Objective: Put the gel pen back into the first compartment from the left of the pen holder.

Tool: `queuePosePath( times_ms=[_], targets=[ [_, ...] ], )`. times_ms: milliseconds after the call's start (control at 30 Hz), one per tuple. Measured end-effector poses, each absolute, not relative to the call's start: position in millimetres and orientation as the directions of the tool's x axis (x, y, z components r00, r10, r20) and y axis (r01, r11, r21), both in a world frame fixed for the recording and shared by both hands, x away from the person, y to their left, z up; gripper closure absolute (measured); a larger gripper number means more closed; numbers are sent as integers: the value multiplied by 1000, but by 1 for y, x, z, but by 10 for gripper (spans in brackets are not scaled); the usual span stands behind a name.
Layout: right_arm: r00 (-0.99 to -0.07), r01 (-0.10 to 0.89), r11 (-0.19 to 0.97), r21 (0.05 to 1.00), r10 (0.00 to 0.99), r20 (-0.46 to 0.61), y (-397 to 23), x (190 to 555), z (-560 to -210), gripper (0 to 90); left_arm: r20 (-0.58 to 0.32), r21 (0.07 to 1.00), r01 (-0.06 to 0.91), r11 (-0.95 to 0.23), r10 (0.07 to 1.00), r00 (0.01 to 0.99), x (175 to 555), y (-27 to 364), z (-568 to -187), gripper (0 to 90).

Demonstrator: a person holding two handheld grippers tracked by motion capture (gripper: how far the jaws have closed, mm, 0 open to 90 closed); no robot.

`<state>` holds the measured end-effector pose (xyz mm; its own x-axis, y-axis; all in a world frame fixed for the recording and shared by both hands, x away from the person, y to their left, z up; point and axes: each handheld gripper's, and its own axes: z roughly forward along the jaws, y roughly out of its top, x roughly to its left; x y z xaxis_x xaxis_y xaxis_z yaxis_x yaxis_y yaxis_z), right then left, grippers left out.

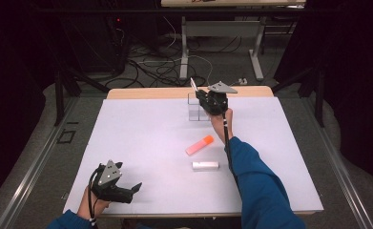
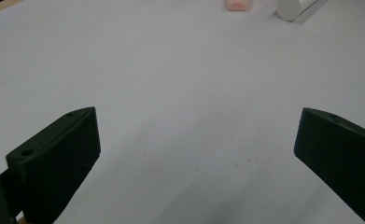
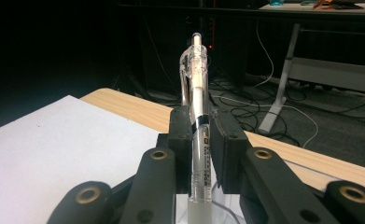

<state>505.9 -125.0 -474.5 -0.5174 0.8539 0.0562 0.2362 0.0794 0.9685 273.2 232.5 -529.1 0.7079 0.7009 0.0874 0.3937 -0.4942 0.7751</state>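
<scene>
My right gripper (image 1: 199,98) hangs over a clear plastic holder (image 1: 193,113) at the far middle of the white sheet, shut on a clear pen (image 3: 198,116) whose clip end points up and away. In the right gripper view the pen stands upright between the two pads (image 3: 179,135), with the holder's rim (image 3: 227,207) just below. An orange highlighter (image 1: 199,144) and a white capped marker (image 1: 205,165) lie mid-table. My left gripper (image 1: 135,187) rests near the front left corner, jaws wide apart with nothing between them (image 2: 196,154).
The white sheet (image 1: 141,143) covers a wooden table (image 1: 141,93). The floor behind holds tangled cables (image 1: 160,67) and a desk frame's legs (image 1: 256,57). Far off in the left gripper view sit the highlighter's end (image 2: 238,4) and the marker's end (image 2: 293,8).
</scene>
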Motion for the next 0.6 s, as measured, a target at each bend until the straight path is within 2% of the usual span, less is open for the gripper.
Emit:
queuePosePath(
  times_ms=[600],
  targets=[
    [-522,182,59,982,852,46,-109,536,-469,795,88,784,389,-484,706,703,273,233,-530,4]
  ],
)
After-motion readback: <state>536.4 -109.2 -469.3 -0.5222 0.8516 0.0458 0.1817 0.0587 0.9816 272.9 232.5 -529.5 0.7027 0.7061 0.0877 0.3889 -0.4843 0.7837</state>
